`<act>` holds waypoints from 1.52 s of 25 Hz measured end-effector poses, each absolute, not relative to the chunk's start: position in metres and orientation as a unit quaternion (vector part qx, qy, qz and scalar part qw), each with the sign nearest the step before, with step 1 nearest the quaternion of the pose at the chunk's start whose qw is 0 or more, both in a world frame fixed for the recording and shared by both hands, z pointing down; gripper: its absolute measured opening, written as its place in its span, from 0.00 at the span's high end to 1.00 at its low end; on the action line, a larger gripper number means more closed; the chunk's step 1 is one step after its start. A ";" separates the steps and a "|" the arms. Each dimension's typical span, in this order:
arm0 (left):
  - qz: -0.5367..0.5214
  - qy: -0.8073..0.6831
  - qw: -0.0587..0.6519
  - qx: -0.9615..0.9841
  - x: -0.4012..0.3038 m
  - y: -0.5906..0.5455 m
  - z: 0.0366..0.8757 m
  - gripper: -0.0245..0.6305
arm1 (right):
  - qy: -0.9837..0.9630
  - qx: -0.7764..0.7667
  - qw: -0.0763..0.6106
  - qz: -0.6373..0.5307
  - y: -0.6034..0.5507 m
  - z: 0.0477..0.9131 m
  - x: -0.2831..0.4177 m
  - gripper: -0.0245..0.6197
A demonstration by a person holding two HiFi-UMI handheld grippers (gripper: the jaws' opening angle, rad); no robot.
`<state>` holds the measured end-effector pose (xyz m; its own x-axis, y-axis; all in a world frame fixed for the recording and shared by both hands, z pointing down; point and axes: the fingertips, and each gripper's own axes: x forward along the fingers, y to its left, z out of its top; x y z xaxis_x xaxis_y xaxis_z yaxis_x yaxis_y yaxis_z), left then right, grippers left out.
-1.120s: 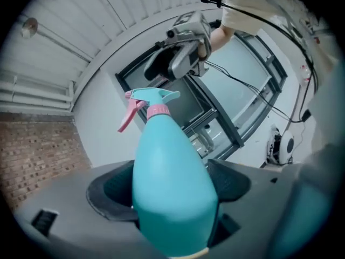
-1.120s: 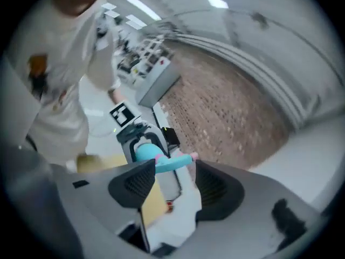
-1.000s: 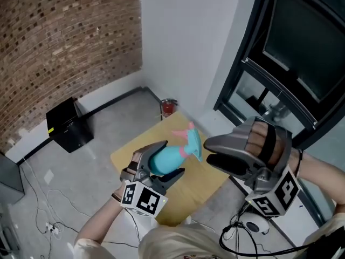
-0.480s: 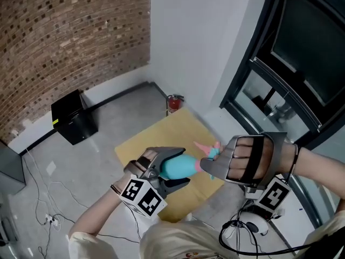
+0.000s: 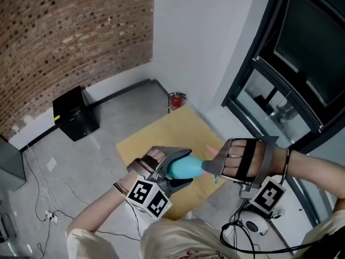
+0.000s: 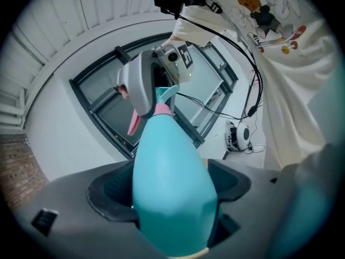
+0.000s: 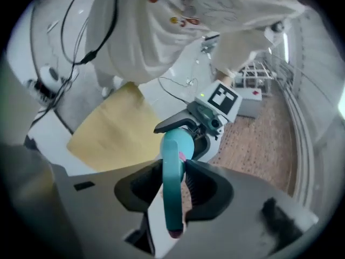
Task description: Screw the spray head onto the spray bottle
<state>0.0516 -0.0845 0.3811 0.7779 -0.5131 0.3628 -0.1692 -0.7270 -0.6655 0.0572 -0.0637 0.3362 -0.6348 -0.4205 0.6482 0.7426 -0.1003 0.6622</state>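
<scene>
A teal spray bottle [image 5: 182, 169] is held lying nearly level over the floor, with my left gripper [image 5: 187, 167] shut round its body [image 6: 170, 188]. Its teal spray head [image 7: 172, 193] with a pink collar and trigger [image 5: 211, 151] sits on the neck, pointing right in the head view. My right gripper [image 5: 211, 170] has just been closing its jaws, and the spray head stands between them with the pads against its sides. In the left gripper view the right gripper [image 6: 141, 88] covers the head [image 6: 161, 106] at the bottle's far end.
Below the hands lies a yellow board [image 5: 161, 136] on the grey floor. A black box [image 5: 75, 115] stands by the brick wall, a red extinguisher [image 5: 176, 100] in the corner. A dark-framed window [image 5: 291, 63] is at the right; cables and a white device [image 5: 250, 225] lie near my feet.
My right gripper came down from beside the bottle onto the spray head and narrowed its jaws around it. The left gripper sank a little with the bottle and rolled.
</scene>
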 end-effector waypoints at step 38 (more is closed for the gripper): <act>-0.254 0.423 0.015 -0.870 -0.010 -0.061 0.471 0.95 | -0.634 -0.019 0.772 -0.044 -0.193 0.721 0.086 0.76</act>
